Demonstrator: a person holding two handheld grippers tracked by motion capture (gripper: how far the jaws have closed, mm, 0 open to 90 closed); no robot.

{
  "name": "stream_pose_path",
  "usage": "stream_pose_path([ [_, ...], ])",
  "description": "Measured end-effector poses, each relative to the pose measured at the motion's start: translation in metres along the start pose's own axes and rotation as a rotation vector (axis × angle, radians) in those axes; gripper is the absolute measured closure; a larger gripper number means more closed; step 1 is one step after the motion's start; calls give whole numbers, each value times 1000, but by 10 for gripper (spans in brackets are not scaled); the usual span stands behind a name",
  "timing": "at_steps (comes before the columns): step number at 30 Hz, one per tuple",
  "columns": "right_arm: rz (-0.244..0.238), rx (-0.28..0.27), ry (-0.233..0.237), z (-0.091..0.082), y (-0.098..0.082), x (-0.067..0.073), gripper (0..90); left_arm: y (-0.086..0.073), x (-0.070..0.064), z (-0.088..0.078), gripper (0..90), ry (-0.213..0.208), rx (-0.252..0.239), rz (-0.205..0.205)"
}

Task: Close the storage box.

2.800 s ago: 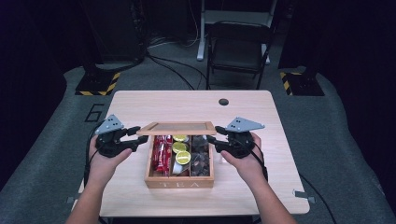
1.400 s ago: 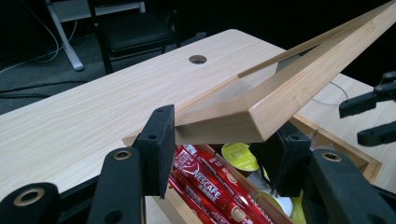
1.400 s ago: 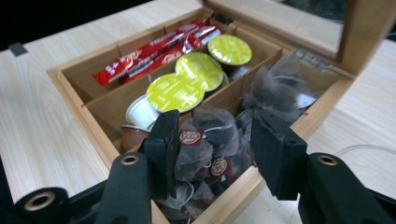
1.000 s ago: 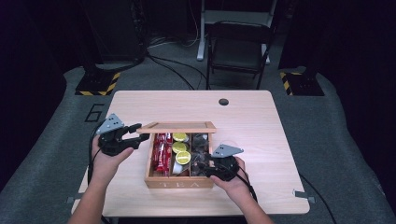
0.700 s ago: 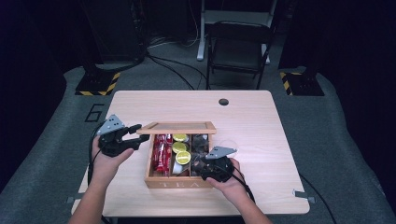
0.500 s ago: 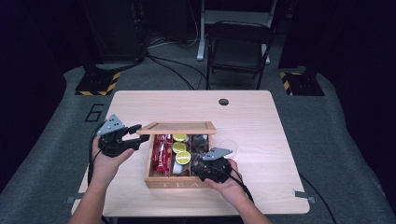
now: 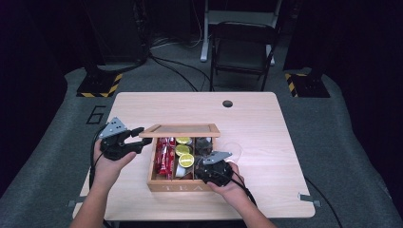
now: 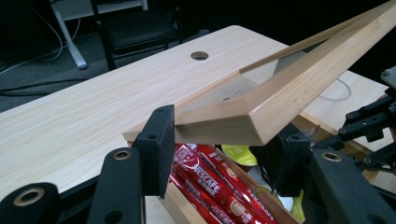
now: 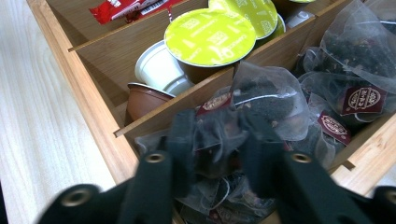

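The left gripper (image 8: 224,154) clamps the raised lid (image 8: 299,88) of the one wooden box (image 7: 164,183) on the desk (image 7: 266,123). The right gripper (image 9: 217,140), whose jaws have just been closing, pinches one tea bag (image 9: 261,100) in the box's right compartment, beside two green-topped capsules (image 9: 210,32).

"NESCAFÉ" on the red sachets (image 8: 205,179); "TEA" on the wooden box (image 7: 178,187) front; "6" on the floor (image 7: 96,114).

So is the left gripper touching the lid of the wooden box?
Touching. In the left gripper view, the left gripper has its two black pads pressed against both sides of the lid corner, holding it up above the red packets.
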State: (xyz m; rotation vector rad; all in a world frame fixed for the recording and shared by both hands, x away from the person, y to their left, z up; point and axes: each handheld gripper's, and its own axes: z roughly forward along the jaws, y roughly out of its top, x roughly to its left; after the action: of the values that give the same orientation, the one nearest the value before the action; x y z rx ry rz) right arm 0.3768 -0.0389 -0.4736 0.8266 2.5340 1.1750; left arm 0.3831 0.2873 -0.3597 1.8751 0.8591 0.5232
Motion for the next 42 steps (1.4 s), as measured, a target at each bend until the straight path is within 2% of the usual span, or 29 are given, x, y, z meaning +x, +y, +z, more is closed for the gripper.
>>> stream_pose_path([
  [2, -11, 1, 10, -2, 1, 0, 762, 0, 0, 0, 499, -1, 1, -1],
  [7, -21, -11, 16, -6, 4, 1, 788, -1, -1, 0, 499, 1, -2, -2],
  [11, -17, -51, 15, -13, 6, 0, 791, -1, -1, 0, 499, 1, -2, -1],
  [16, 9, -97, 12, -22, 9, -1, 792, -1, -1, 0, 499, 2, -3, 2],
  [23, 0, -141, -1, -35, 12, -5, 792, -1, -1, 0, 499, 3, -5, 1],
  [27, 6, -165, -32, -46, 12, -8, 792, -1, -1, 0, 499, 3, -4, 2],
  [33, 41, -195, -61, -60, 11, -19, 792, -1, -1, 0, 499, 4, -4, 2],
  [42, 80, -216, -117, -75, 5, -38, 792, -1, -1, 0, 500, 2, -1, 3],
])
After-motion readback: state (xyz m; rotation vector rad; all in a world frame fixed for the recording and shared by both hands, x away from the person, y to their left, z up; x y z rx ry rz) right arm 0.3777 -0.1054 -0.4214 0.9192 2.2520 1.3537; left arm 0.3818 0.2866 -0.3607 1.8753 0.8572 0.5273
